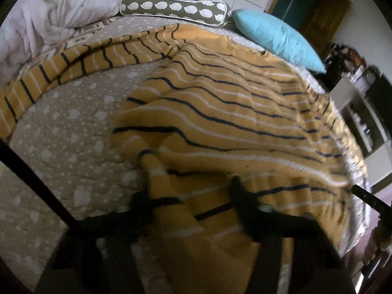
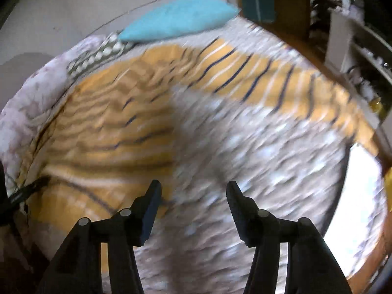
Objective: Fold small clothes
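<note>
The left gripper (image 1: pixel 193 191) sits low over the near hem of the striped sweater (image 1: pixel 220 112), its two dark fingers (image 1: pixel 238 191) well apart with a bunched ridge of mustard knit lying between them; blur hides whether the pads actually press the cloth, so a grip cannot be confirmed. That position suggests the hem is being taken or let go for a fold. The right gripper (image 2: pixel 193 196) hangs with its jaws wide and nothing between them, above the bare quilt (image 2: pixel 257 171) just beside the sweater's edge, probably free to reach for another part of the garment.

The sweater is a thick, fuzzy knit, mustard with thin navy and cream stripes, spread flat across the bed with one sleeve (image 1: pixel 73 61) stretched out to the side. Beneath it the quilt is taupe, stitched and dotted with white sheep. Further off lie a turquoise pillow (image 1: pixel 276 36), a sheep-print bolster (image 1: pixel 171 7) and a crumpled pale duvet (image 1: pixel 49 9)
</note>
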A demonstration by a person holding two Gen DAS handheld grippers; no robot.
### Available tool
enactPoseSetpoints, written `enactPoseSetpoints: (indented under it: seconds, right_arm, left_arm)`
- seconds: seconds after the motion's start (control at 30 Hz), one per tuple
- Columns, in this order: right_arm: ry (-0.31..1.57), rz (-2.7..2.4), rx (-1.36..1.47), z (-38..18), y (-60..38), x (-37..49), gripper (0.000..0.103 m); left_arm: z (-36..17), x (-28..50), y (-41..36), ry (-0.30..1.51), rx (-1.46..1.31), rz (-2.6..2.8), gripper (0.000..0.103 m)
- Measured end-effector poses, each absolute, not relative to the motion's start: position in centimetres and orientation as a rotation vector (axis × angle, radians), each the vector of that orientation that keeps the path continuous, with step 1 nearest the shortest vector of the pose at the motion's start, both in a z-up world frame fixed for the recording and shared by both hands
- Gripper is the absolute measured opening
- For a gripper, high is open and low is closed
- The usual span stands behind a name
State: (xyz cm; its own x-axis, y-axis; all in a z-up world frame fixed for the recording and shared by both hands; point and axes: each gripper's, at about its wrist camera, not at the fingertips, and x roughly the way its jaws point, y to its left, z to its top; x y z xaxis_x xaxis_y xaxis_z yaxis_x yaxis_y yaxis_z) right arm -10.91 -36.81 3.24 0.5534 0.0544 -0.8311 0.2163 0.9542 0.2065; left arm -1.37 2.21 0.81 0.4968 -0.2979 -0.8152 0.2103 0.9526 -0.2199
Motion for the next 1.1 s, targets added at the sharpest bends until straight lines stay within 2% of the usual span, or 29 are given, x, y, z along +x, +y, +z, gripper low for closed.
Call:
enactPoseSetpoints:
  seconds: [0.03, 0.1, 0.23, 0.27, 0.3, 0.33, 0.37, 0.4, 0.43, 0.67, 0.9, 1.0, 1.1]
  right_arm:
    - [0.988, -0.09, 0.3, 2.8, -36.4, -10.9, 0.061]
    - [0.973, -0.091, 0.297, 2.5, -35.5, -11.0, 0.068]
    - [0.927, -0.051, 0.398, 1.6, -33.8, -11.0, 0.069]
    - [0.918, -0.05, 0.411, 1.3, -33.4, -11.0, 0.068]
    - [0.913, -0.054, 0.403, 1.1, -32.9, -11.0, 0.062]
    - [0.911, -0.053, 0.384, 1.1, -32.2, -10.7, 0.04]
    - [0.914, -0.045, 0.369, 1.3, -31.6, -10.5, 0.028]
    - [0.917, -0.032, 0.375, 1.3, -31.5, -10.5, 0.011]
    - [0.921, -0.007, 0.411, 1.3, -31.8, -10.7, 0.009]
    - [0.939, 0.083, 0.463, 2.7, -31.7, -14.8, 0.008]
    - [1.029, 0.137, 0.457, 0.3, -29.4, -19.3, 0.008]
    - [0.996, 0.146, 0.478, 0.5, -30.6, -19.5, 0.013]
    - [0.915, 0.04, 0.496, 2.3, -33.8, -19.4, 0.03]
  left_arm:
    - [0.9, -1.4, 2.4, 1.003, -0.093, -0.305, 0.042]
    - [0.9, -1.3, 3.0, 1.013, -0.129, -0.316, 0.042]
    - [0.8, -0.8, 3.4, 1.03, -0.187, -0.317, 0.042]
    - [0.9, -0.8, 3.3, 1.026, -0.179, -0.315, 0.026]
    - [1.0, -0.8, 3.2, 1.023, -0.166, -0.305, 0.017]
    - [1.1, -0.8, 3.3, 1.029, -0.175, -0.315, 0.016]
    - [1.4, -0.9, 3.6, 1.027, -0.201, -0.317, 0.014]
    - [1.8, -1.0, 3.9, 1.021, -0.215, -0.319, 0.014]
    - [2.2, -1.3, 4.2, 1.013, -0.223, -0.32, 0.013]
    - [5.5, -5.9, 7.3, 0.97, -0.245, -0.342, 0.01]
    - [3.4, -9.8, 10.1, 1.022, -0.256, -0.328, 0.011]
    - [3.1, -10.2, 11.4, 1.019, -0.272, -0.337, 0.013]
    - [4.4, -10.8, 12.0, 0.958, -0.228, -0.318, 0.022]
